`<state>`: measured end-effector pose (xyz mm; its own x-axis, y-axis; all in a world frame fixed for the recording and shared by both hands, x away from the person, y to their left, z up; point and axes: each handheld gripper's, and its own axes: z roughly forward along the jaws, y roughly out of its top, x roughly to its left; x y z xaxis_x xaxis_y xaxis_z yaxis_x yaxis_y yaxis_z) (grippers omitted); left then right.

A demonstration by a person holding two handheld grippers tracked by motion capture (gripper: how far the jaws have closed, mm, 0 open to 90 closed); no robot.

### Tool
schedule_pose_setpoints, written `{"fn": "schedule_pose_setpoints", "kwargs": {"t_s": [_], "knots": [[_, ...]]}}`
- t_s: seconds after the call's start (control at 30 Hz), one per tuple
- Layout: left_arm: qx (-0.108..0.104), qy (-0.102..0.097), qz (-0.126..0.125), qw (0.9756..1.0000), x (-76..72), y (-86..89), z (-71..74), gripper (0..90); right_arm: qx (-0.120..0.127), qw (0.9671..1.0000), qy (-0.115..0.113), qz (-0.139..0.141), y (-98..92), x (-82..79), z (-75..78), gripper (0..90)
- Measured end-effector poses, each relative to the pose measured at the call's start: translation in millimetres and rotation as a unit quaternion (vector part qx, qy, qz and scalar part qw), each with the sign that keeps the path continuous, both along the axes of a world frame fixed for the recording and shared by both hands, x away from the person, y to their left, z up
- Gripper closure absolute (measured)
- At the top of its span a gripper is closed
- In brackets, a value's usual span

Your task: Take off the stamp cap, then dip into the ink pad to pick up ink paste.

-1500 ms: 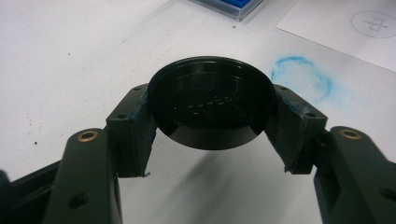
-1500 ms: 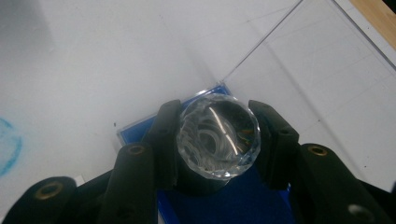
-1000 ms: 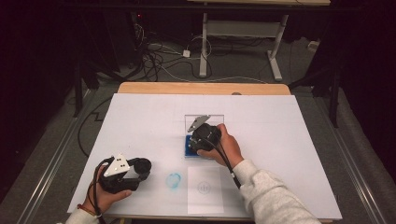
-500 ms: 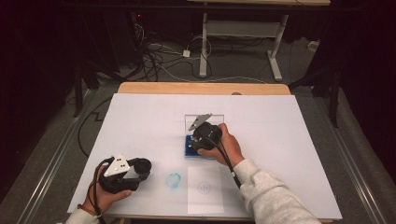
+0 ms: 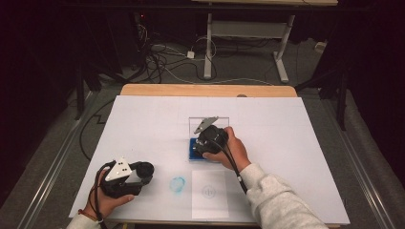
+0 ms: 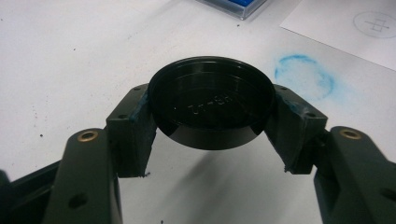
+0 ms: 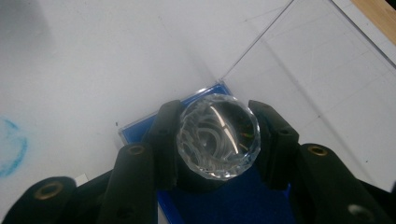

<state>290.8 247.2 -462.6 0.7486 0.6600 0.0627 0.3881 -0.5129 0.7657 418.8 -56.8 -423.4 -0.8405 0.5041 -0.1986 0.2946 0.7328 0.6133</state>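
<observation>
Gripping: right gripper [image 7: 215,140] fingers clamp faceted stamp [image 7: 218,136] on blue ink pad [image 5: 197,151]. Left gripper [image 6: 212,116] fingers clamp black cap [image 6: 211,100], well left of pad.

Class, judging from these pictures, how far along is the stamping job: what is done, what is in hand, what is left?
Done: the black cap is off, gripped in the left tongs, and a blue ring print marks the table sheet. In hand: the right tongs press the clear-topped stamp on the blue ink pad. Probably left: stamping the paper's circle mark, then recapping.

White-covered table [image 5: 143,124], blue ink pad [image 5: 193,153], paper sheet [image 5: 210,193], blue ring smudge [image 5: 177,184]
</observation>
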Motion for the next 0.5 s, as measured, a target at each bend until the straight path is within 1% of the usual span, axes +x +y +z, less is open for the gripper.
{"fn": "schedule_pose_setpoints", "kwargs": {"t_s": [0.17, 0.2, 0.23, 0.3, 0.4, 0.5], "knots": [[0.001, -0.001, -0.003, 1.0, 0.3, -1.5, 0.7, 36.8, 0.006, 1.0, 0.004, 0.001, -3.2, 0.5, 1.6, 57.4], [0.001, -0.001, -0.003, 1.0, 0.5, -1.4, 0.6, 36.8, 0.015, 0.9998, 0.012, 0.001, -4.6, -1.0, 3.2, 57.4], [0.0, -0.001, -0.003, 1.0, 1.1, -1.5, 0.7, 36.8, 0.019, 0.9998, 0.009, 0.002, -5.8, -2.4, 5.9, 57.4], [-0.002, -0.002, -0.003, 1.0, 2.4, -2.4, 1.3, 36.9, 0.02, 0.9998, -0.004, 0.003, -8.2, -5.4, 12.5, 57.4], [0.005, 0.0, -0.007, 1.0, 2.7, -3.8, -0.1, 36.8, 0.025, 0.9996, -0.011, 0.004, -12.8, -9.0, 21.1, 57.4], [0.002, 0.001, -0.005, 1.0, 1.7, -2.7, 0.3, 36.8, 0.033, 0.9993, -0.016, 0.004, -19.5, -10.3, 28.3, 57.4]]}}
